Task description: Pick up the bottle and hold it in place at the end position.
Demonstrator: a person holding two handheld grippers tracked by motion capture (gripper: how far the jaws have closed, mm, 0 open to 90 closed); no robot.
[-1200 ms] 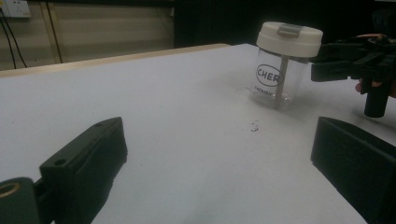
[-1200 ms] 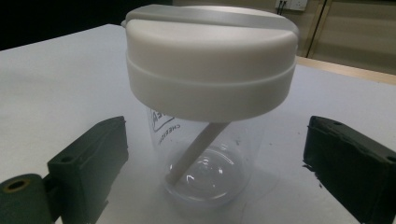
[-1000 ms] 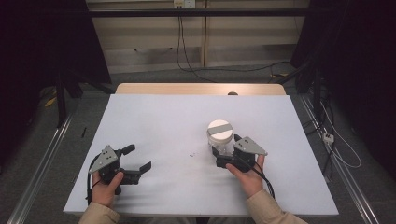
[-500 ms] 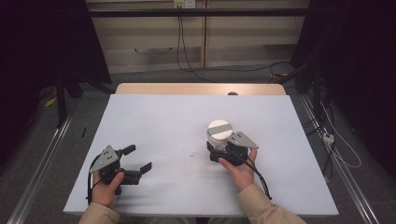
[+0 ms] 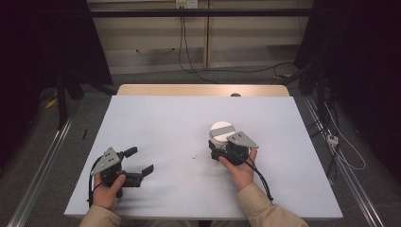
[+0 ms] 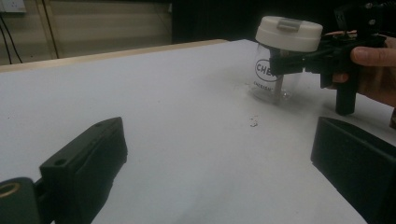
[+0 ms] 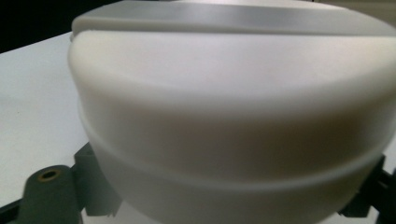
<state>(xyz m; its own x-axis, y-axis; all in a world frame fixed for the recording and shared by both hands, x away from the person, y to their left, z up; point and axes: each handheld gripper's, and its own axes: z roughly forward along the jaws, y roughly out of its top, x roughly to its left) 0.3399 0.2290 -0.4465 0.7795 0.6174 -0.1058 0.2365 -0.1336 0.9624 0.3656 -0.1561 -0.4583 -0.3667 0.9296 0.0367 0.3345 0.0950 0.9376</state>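
Right gripper, jaws just closed onto the clear white-lidded jar at 3 o'clock of table centre, grips high near the lid; smooth wall may slip when lifted; left gripper agape, idle.

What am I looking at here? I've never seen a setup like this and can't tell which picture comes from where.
A person sits at a white table and holds a hand-held two-jaw tool in each hand. One picture is taken from above; the other two come from cameras riding on the tools. The right tool has just closed its jaws around a clear jar with a white lid, just under the lid; in the right gripper view that lid looms up close. The left tool rests on the table with its jaws open and nothing between them, looking across at the jar.
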